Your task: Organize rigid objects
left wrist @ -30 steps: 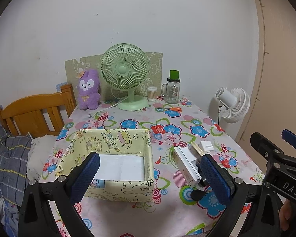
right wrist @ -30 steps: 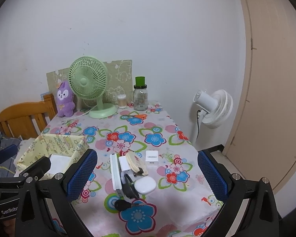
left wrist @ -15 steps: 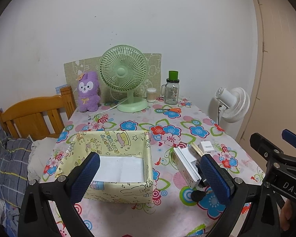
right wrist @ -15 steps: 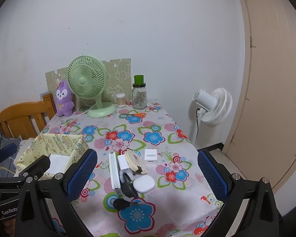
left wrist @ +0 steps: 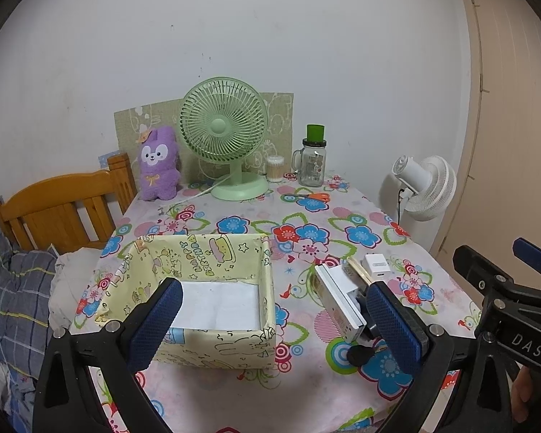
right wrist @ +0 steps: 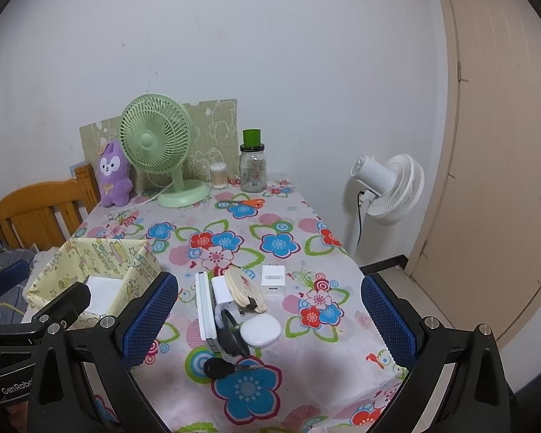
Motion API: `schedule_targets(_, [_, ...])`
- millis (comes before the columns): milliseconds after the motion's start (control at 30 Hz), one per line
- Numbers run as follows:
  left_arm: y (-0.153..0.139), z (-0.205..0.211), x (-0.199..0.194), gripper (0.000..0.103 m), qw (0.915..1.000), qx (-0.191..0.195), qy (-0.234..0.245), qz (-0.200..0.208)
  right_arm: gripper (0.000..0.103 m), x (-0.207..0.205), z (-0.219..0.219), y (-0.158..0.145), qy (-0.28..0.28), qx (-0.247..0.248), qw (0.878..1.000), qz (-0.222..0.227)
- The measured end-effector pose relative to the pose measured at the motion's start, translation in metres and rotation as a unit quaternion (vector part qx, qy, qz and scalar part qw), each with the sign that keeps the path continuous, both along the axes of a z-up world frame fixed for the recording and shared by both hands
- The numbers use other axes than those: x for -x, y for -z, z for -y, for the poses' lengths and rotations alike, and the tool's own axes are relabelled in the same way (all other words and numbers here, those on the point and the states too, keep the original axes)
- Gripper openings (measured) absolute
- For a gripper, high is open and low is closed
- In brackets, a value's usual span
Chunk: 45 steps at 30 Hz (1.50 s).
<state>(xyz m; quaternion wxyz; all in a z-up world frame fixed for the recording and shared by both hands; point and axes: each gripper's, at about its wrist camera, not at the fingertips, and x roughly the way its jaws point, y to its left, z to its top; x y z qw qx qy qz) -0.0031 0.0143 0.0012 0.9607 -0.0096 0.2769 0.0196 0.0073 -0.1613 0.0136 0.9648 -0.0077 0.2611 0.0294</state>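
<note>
Clutter pile (right wrist: pixel 234 310) sits on the flowered tablecloth (right wrist: pixel 270 213), just right of the yellow box (left wrist: pixel 198 288); nothing is packed yet.

I hold both grippers above the near table edge, jaws spread wide on each, nothing between the pads. My right gripper (right wrist: pixel 268 321) faces the pile almost head-on: power strip (right wrist: pixel 203 306) on its left side, long axis running away from me, then a charger (right wrist: pixel 273 280), a white oval case (right wrist: pixel 260 332) and a black key fob (right wrist: pixel 217 367) nearest me. My left gripper (left wrist: pixel 267 324) frames the box instead, with the pile off towards its right finger (left wrist: pixel 393 328). I judge the right gripper nearer and better lined up for the first pick; the box lies to its left, so the carry goes leftward.
</note>
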Motion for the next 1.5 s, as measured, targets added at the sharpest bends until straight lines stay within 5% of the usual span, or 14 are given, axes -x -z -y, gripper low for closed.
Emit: schedule_targets(1500, [0.049, 0.064, -0.059, 0.1, 0.9972, -0.009, 0.027, -0.07, 0.1, -0.049, 0.019, 0.04, -0.01, -0.009, 0.999, -0.046])
